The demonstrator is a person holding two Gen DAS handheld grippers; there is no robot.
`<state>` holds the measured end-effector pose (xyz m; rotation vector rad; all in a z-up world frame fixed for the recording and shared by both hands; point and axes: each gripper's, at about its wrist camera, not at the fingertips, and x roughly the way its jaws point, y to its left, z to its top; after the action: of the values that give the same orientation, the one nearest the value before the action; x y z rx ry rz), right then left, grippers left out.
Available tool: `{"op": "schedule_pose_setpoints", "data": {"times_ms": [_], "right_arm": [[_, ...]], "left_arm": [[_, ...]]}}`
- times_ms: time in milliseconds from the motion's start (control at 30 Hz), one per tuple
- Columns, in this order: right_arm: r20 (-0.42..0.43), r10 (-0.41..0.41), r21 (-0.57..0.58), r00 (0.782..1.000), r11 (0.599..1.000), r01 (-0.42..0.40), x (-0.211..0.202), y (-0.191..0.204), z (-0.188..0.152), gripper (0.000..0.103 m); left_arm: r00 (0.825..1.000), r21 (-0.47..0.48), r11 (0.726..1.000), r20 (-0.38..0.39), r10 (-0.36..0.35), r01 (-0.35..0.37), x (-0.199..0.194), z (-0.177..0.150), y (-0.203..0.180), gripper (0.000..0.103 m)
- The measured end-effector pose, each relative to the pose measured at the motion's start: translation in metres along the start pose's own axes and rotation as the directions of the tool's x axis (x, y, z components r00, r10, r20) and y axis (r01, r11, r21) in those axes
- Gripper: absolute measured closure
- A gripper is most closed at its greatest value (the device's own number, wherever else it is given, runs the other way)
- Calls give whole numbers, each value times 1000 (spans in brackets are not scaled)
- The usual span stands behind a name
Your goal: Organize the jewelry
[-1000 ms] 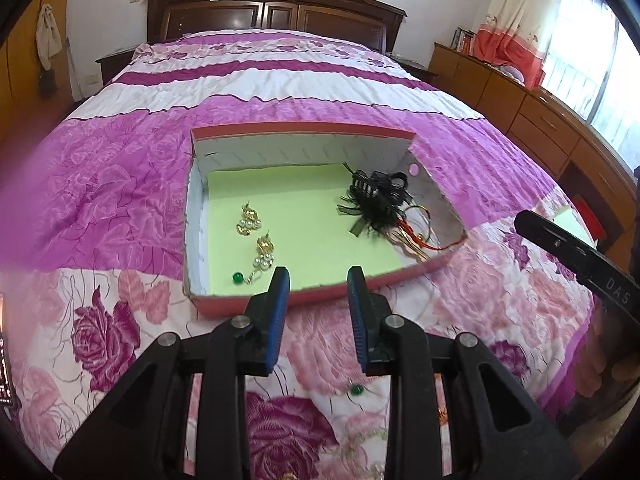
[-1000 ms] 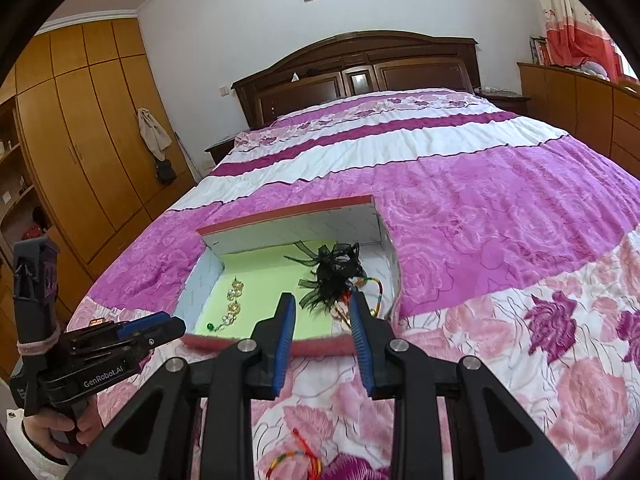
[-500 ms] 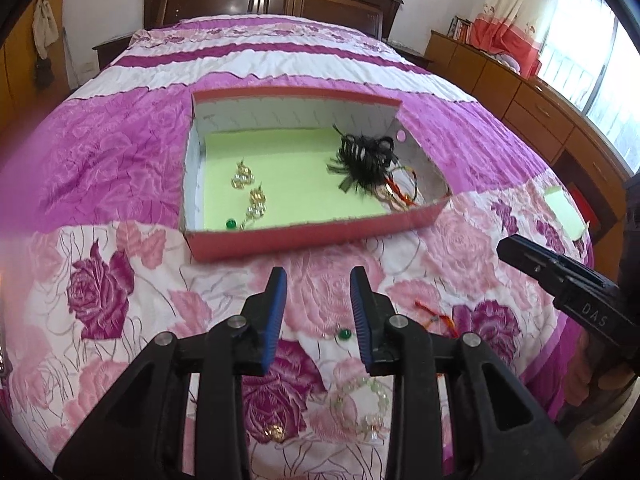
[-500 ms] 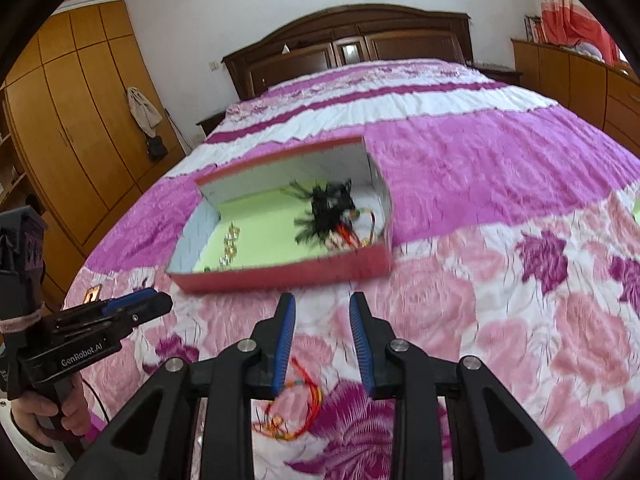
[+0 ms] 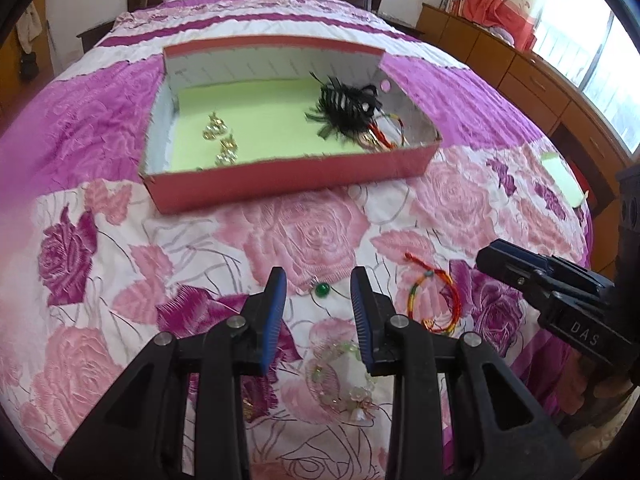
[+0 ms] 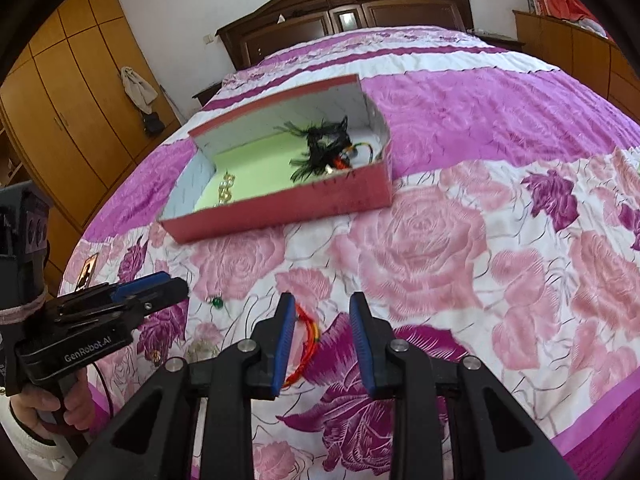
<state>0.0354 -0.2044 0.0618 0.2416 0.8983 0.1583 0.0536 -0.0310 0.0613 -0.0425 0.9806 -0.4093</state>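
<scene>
A red box (image 5: pixel 288 178) with a green floor lies on the bed; it holds gold earrings (image 5: pixel 222 142), a black feather clip (image 5: pixel 348 108) and a thread bracelet. On the quilt in front lie a green-stone piece (image 5: pixel 322 290), a red and yellow thread bracelet (image 5: pixel 432 300) and a pale bead bracelet (image 5: pixel 344 384). My left gripper (image 5: pixel 319 284) is open, low over the green stone, which lies between its fingers. My right gripper (image 6: pixel 323 308) is open above the thread bracelet (image 6: pixel 306 340), whose loop lies by its left finger. The box also shows in the right wrist view (image 6: pixel 288 212).
The flowered quilt (image 6: pixel 460 240) covers the bed. A headboard (image 6: pixel 348 12) stands at the far end, wardrobes (image 6: pixel 68 92) on the left, low cabinets (image 5: pixel 520 68) on the right. A green slip (image 5: pixel 562 176) lies near the bed's right edge. A small card (image 6: pixel 87 271) lies at the left edge.
Both grippers have pulled back from the box and dropped toward the loose jewelry on the near quilt. Both have stayed open.
</scene>
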Motion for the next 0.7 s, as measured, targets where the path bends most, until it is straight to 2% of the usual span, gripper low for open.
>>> {"op": "schedule_pose_setpoints", "data": {"times_ms": [333,600,700], "right_arm": [[-51,5,17,999,1000,-4,15,-7,-14,72],[-77,23,39,997,999,-20,23,-12,-21,72],[-80,29,38,996,999,-26,25,-12,-22,72]], "left_arm": [[997,0,999,-64,-34,34,23,-12,-9,79],[997,-14,1000,-75,-6,5,36,-13,-7,81],[997,-8,1000,-72,9,-10,40,-12,-6,86]]}}
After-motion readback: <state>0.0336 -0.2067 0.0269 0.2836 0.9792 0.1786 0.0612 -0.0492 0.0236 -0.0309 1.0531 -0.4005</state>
